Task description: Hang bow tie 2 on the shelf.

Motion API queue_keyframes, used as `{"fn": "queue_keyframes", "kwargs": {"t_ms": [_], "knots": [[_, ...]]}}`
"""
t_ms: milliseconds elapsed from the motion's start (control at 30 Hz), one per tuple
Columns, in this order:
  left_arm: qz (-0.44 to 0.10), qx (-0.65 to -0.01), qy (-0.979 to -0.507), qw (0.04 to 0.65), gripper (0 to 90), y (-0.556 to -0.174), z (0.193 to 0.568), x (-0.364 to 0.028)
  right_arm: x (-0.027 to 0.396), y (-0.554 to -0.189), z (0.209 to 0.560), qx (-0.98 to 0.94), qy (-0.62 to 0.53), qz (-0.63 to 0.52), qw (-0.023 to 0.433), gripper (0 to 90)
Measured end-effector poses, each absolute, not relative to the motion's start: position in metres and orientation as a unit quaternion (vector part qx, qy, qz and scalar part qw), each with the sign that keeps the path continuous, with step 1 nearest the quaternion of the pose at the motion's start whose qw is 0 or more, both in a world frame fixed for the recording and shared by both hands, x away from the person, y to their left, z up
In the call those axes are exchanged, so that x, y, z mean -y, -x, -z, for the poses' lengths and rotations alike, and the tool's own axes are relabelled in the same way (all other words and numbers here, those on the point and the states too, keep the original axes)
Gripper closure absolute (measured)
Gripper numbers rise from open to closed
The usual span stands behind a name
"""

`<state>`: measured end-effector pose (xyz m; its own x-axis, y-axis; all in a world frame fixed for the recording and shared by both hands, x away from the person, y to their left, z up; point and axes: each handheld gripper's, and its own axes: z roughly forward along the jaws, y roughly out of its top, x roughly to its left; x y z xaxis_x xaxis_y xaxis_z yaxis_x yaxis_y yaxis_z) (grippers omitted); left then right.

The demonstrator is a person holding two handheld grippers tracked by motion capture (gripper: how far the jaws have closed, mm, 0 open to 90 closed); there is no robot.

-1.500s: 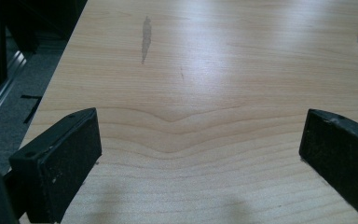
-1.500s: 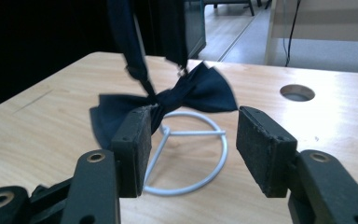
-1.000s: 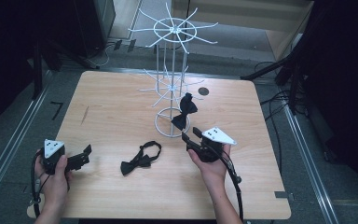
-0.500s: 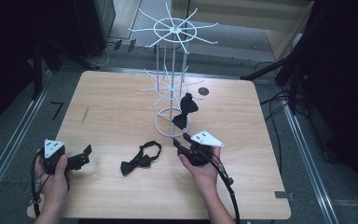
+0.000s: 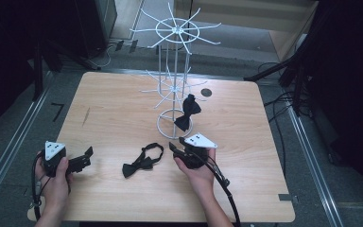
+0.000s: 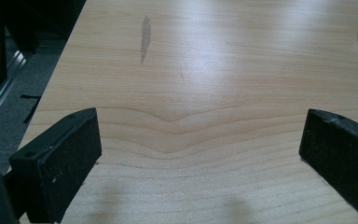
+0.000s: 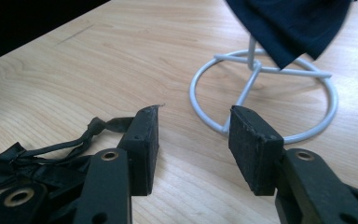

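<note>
Bow tie (image 5: 143, 161) of black cloth is seen lying flat on the wooden table (image 5: 104, 109), near the front edge and about midway between the two hands, with its thin strap looped toward the right. In the right gripper view the same tie (image 7: 37, 163) lies just left of the left jaw, its strap running up beside that jaw, though contact cannot be told.

The right gripper (image 5: 178, 149) is held low over the table just right of the tie, pointing left and far. Its jaws are partly open and have just been closing a little; bare wood alone is seen between them, so nothing is gripped. Just beyond them the round base of the white wire stand (image 7: 261, 100) is seen resting on the table.

A second black bow tie (image 5: 187, 111) is hung on a low arm of the wire stand (image 5: 174, 71), above the base ring and far from the right gripper.

The left gripper (image 5: 86, 157) is held at the near left corner of the table, well apart from the tie on the table. In the left gripper view its jaws are spread wide, and only bare tabletop (image 6: 191, 93) lies between them; nothing is held.
</note>
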<state>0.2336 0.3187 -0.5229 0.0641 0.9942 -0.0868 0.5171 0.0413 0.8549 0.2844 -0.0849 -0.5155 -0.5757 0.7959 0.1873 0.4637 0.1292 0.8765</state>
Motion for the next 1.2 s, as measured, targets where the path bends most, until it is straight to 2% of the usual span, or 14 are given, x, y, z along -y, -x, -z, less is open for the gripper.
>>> {"fn": "queue_keyframes", "kwargs": {"t_ms": [733,1200], "knots": [[-0.308,-0.610,-0.620,0.385,0.0,-0.234,0.523,-0.319,0.053,-0.292,0.530,-0.756,-0.434,-0.471,0.133,55.3],[-0.308,-0.609,-0.620,0.386,0.0,-0.234,0.523,-0.319,0.047,-0.295,0.542,-0.775,-0.444,-0.433,0.123,63.0]]}}
